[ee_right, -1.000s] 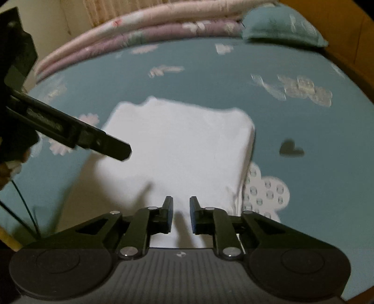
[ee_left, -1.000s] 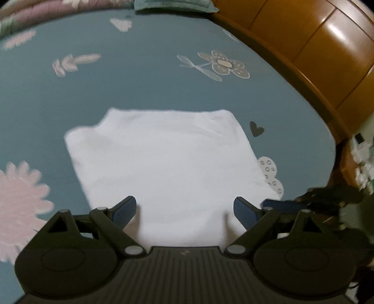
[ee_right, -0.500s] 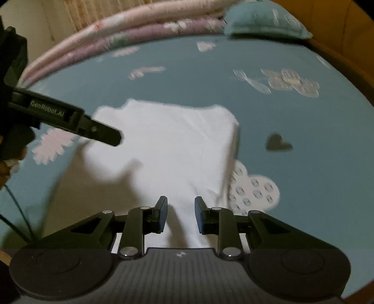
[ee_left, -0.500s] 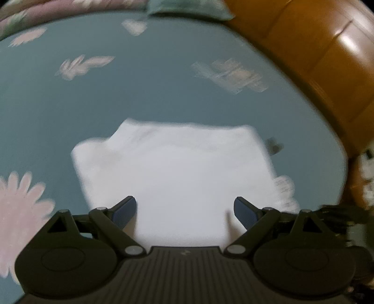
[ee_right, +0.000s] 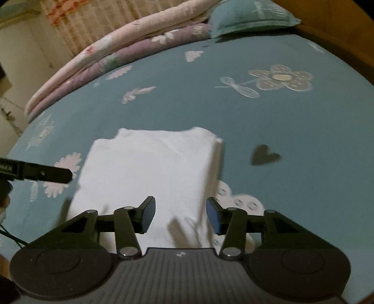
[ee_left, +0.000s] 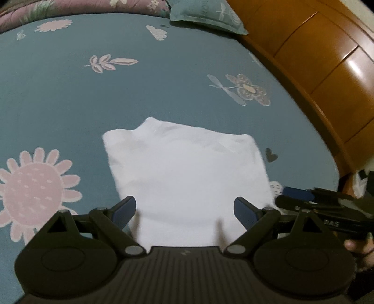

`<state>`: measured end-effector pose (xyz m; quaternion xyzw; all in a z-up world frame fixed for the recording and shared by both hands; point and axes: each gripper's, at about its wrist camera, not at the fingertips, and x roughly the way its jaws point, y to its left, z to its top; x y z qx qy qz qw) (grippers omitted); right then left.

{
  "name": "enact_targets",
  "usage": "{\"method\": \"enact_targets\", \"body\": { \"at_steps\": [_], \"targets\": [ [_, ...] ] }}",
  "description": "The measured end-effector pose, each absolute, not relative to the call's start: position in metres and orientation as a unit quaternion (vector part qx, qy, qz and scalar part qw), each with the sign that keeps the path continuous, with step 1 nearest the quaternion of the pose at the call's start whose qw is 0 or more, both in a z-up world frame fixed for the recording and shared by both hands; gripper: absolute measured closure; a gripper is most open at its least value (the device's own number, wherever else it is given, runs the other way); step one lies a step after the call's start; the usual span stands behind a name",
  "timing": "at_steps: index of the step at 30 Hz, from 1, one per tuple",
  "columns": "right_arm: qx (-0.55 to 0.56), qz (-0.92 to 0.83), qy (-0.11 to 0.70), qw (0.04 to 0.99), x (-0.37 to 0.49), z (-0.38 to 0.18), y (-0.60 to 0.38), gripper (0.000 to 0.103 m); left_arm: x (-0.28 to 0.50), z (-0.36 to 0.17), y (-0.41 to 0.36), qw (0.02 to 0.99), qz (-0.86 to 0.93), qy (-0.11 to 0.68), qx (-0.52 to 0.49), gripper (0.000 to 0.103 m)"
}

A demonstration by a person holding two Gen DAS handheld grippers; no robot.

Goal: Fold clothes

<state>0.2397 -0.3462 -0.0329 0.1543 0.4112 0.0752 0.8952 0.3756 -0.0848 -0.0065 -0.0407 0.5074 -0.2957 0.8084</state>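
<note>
Left gripper: fingers spread wide, nothing between them. Right gripper: jaws opening, nothing gripped. Both hang over the near edge of the folded white garment, which lies flat on the teal flower-print bed sheet. Pillow at 12 o'clock; folded quilt at 11; wooden headboard at 2.

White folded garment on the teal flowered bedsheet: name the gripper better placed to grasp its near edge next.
Probably the left gripper: it hangs wide open, centred over the white folded garment's near edge. The right gripper sits towards the right side, jaws opening, nothing between them.
</note>
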Motion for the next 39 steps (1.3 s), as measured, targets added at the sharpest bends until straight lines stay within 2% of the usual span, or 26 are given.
{"method": "enact_targets", "body": {
  "at_steps": [3, 5, 10, 21, 39],
  "targets": [
    [0.160, 0.107, 0.403, 0.895, 0.257, -0.036, -0.338, 0.046, 0.378, -0.010, -0.088, 0.804, -0.291, 0.516, -0.043, 0.012],
    [0.153, 0.104, 0.402, 0.897, 0.272, -0.042, -0.337, 0.037, 0.379, -0.013, -0.090, 0.804, -0.286, 0.520, -0.042, 0.012],
    [0.151, 0.069, 0.399, 0.902, 0.298, -0.050, -0.343, 0.036, 0.380, -0.016, -0.089, 0.805, -0.276, 0.523, -0.053, 0.012],
    [0.196, 0.039, 0.411, 0.889, 0.264, -0.045, -0.365, 0.029, 0.382, -0.016, -0.071, 0.807, -0.263, 0.524, -0.069, 0.012],
    [0.253, 0.048, 0.439, 0.861, 0.265, -0.071, -0.369, 0.025, 0.397, -0.064, -0.036, 0.762, -0.243, 0.565, -0.203, 0.011]
  ]
}}
